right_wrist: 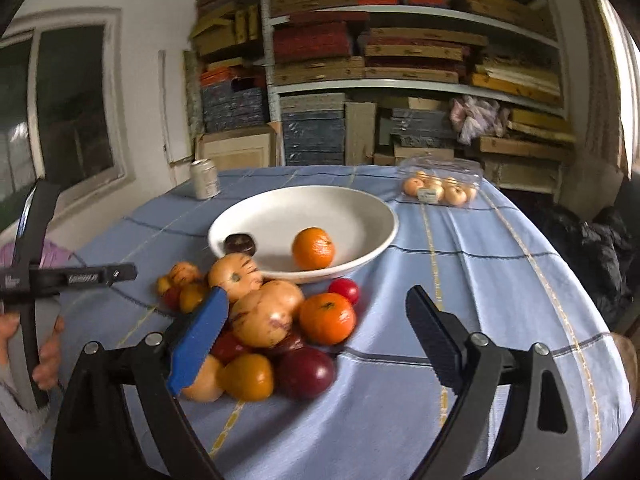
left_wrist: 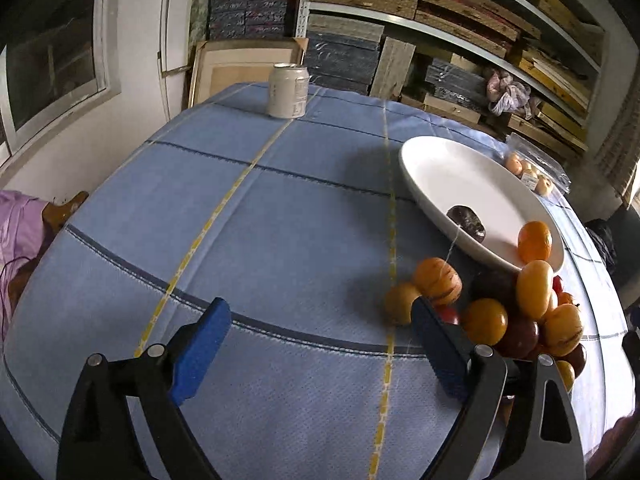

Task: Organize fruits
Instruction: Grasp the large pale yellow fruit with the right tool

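A white bowl (right_wrist: 360,216) stands on the blue tablecloth and holds an orange (right_wrist: 313,248) and a dark round fruit (right_wrist: 239,243). It also shows in the left wrist view (left_wrist: 440,168). A pile of fruit (right_wrist: 264,320) lies in front of the bowl: striped yellow melons, an orange (right_wrist: 327,318), dark red plums and a small red tomato (right_wrist: 345,289). My right gripper (right_wrist: 316,320) is open and empty, just above the pile's near side. My left gripper (left_wrist: 320,320) is open and empty, left of the pile (left_wrist: 500,304).
A pale drink can (left_wrist: 288,90) stands at the table's far left. A clear plastic box of small pale fruit (right_wrist: 440,190) sits behind the bowl at the right. Shelves stacked with boxes fill the back wall. The person's hand holding the left gripper (right_wrist: 48,280) shows at the left.
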`<action>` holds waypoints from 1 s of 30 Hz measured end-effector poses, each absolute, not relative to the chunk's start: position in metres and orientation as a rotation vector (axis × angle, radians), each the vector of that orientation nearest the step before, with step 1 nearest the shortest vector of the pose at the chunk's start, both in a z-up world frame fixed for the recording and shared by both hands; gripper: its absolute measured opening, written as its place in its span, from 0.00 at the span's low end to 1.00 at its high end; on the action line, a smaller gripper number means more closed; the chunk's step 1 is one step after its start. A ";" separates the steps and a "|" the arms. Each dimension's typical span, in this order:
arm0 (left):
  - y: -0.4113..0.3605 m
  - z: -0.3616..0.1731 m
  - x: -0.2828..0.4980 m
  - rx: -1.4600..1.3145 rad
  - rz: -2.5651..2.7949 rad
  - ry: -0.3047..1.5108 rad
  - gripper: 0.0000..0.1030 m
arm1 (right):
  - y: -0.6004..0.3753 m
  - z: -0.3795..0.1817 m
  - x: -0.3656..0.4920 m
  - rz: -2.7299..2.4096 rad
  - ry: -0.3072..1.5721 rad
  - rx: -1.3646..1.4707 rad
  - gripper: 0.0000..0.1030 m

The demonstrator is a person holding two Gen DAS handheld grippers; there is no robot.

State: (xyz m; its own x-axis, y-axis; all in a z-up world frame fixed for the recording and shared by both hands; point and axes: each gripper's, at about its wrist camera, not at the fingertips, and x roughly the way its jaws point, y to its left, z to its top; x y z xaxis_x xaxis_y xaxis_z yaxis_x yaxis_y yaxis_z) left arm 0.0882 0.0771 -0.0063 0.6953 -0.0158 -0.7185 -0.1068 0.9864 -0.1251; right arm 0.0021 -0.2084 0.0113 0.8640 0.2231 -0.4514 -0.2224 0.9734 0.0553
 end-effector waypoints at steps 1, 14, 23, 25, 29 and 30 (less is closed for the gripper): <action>0.078 -0.008 0.089 -0.165 0.051 0.806 0.90 | -0.201 0.010 0.000 0.243 0.475 -0.028 0.86; 0.068 -0.007 0.088 -0.139 0.014 0.807 0.90 | -0.172 -0.005 0.026 0.313 0.594 -0.054 0.66; 0.059 -0.002 0.083 -0.109 -0.004 0.785 0.93 | -0.173 -0.021 0.053 0.336 0.709 0.005 0.55; 0.056 -0.002 0.082 -0.096 -0.007 0.781 0.93 | -0.171 -0.024 0.058 0.347 0.738 0.011 0.52; 0.051 -0.003 0.082 -0.068 -0.010 0.780 0.93 | -0.172 -0.028 0.065 0.365 0.761 0.045 0.45; 0.050 -0.003 0.082 -0.065 -0.010 0.780 0.93 | -0.173 -0.027 0.065 0.367 0.760 0.048 0.44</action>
